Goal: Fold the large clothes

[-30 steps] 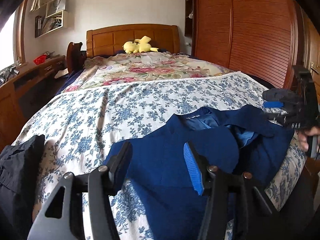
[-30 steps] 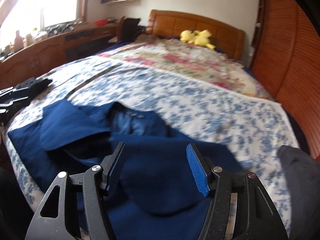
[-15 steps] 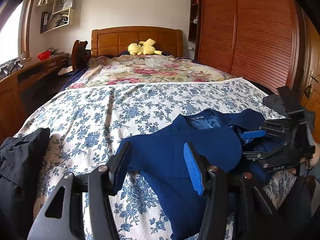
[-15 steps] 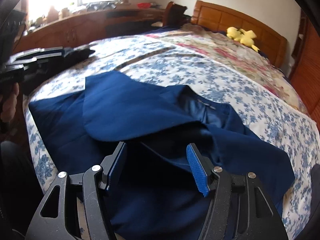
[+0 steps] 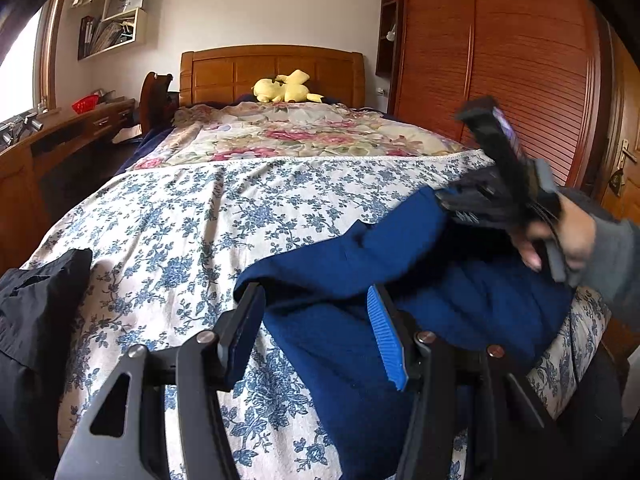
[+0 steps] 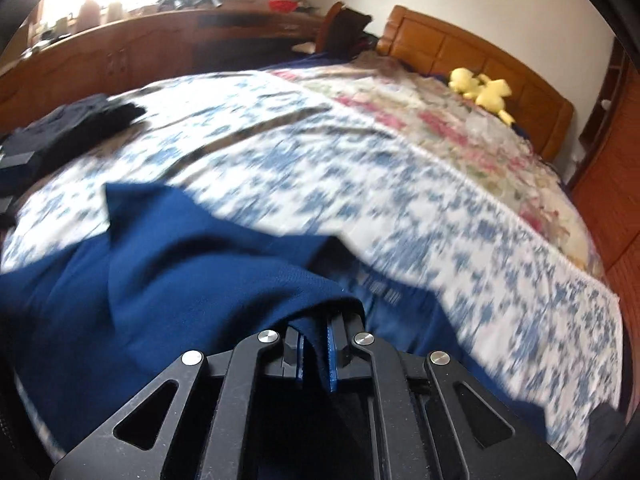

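A dark blue jacket point(image 5: 360, 320) lies crumpled at the near edge of the bed; it also shows in the right wrist view point(image 6: 160, 280). My left gripper point(image 5: 316, 328) is open just above the jacket's near left part, holding nothing. My right gripper point(image 6: 316, 340) is shut on a fold of the blue jacket, lifting it; it shows in the left wrist view point(image 5: 472, 204) at the right, raised, with the cloth hanging from it.
The bed has a blue-flowered cover point(image 5: 200, 220) and a pink-flowered quilt point(image 5: 300, 132) behind. A black garment point(image 5: 36, 312) lies at the near left corner. A yellow plush toy point(image 5: 286, 88) sits by the headboard. A wooden wardrobe point(image 5: 500, 60) stands right, a desk point(image 5: 60, 136) left.
My right gripper has closed on a fold of the jacket and lifted it. The jacket is bunched up more. My left gripper stays open and has drawn back a little.
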A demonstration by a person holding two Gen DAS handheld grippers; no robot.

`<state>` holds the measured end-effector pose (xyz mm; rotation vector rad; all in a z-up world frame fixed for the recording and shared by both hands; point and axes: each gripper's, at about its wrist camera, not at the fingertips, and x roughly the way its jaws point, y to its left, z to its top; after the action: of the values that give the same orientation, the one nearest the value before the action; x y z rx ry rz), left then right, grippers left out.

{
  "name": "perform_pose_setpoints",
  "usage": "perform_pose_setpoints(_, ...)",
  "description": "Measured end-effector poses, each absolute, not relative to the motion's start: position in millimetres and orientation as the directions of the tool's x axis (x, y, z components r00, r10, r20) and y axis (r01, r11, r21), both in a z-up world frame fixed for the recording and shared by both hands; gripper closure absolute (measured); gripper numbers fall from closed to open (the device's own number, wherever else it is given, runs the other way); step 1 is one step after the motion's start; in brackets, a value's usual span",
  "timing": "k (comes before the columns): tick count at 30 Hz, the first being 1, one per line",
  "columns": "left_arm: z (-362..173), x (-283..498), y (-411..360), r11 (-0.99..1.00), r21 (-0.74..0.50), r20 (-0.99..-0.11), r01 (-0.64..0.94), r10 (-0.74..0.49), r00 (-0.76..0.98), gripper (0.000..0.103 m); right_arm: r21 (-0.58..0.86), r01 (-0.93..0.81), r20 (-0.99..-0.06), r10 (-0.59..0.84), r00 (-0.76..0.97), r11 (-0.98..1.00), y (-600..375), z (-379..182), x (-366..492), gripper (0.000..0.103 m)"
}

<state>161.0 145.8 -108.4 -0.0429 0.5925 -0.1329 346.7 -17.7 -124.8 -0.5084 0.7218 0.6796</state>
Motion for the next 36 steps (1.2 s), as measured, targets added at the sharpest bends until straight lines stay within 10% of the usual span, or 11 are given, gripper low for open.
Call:
perform_pose_setpoints(11,-105.8,174.0,126.7,0.984,-0.09,-0.548,0.155,-0.179,0.817,0.051,-0.234,-0.632,-0.731,0.295,0.616,0.739,-2.9,-131.2,418.8,0.098)
perform_pose_setpoints(17,-102.1,182.1,105.0,0.976,-0.09,-0.538,0.198,-0.215,0.815,0.051,-0.217,-0.615,-0.716,0.304,0.628,0.758,-3.9,-118.6,419.0,0.066)
perform_pose_setpoints(36,-109.4,204.8,41.1,0.95,-0.081,-0.555,0.303,-0.295,0.778,0.051,-0.154,-0.615,-0.736,0.325,0.593,0.773,-136.3,-92.3,335.2,0.042)
